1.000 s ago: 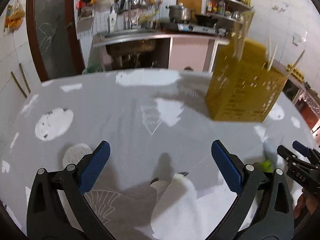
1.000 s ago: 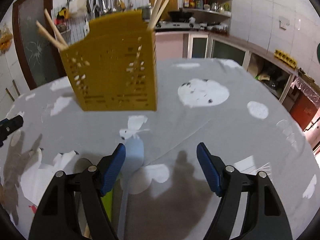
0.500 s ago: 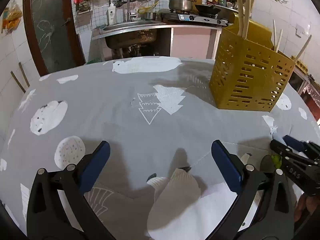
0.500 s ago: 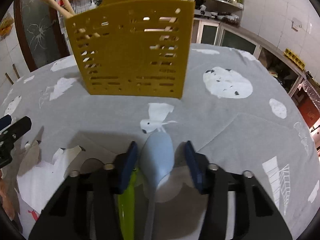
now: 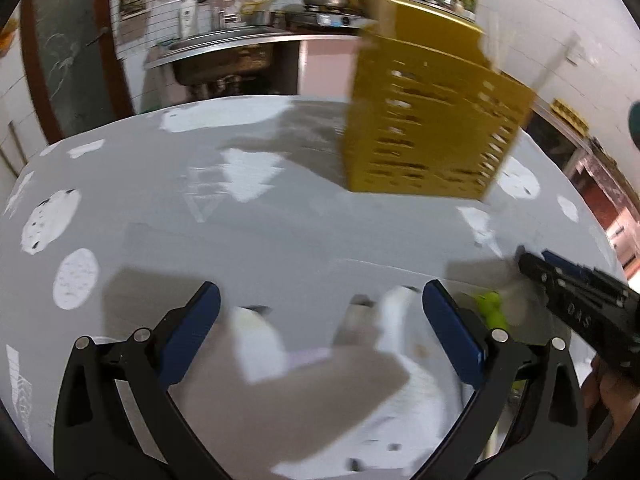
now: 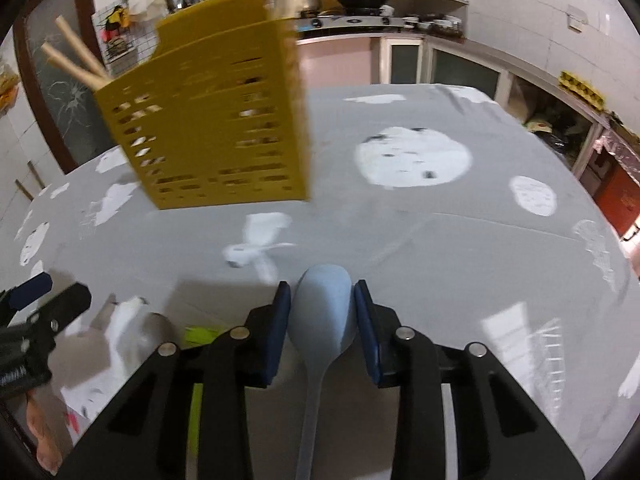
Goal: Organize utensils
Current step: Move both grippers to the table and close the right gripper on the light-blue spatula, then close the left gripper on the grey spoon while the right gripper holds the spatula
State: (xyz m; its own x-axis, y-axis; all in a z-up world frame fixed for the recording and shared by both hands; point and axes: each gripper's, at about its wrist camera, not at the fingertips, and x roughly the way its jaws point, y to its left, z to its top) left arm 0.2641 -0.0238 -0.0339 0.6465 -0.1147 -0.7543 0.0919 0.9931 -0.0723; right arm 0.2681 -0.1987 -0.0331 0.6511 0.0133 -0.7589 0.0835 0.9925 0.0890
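Right gripper (image 6: 322, 310) now clamped on pale-blue spoon (image 6: 322, 304) bowl; a second ago jaws stood wide, spoon loose between. Grasp made, lift probably begun, though blur hides it. Left gripper (image 5: 320, 312) wide open, empty, over table (image 5: 280, 232). Green utensil (image 6: 200, 336) lies beside. Farther off, yellow holder (image 6: 216, 128) with chopsticks (image 6: 74, 60): likely destination.

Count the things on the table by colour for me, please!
Yellow: 1, the utensil holder
Light blue: 1, the spoon, gripped by the right gripper
Green: 1, the green utensil
Tan: 2, the chopsticks sticking out at the holder's corner (more are too blurred to count)
Total: 5
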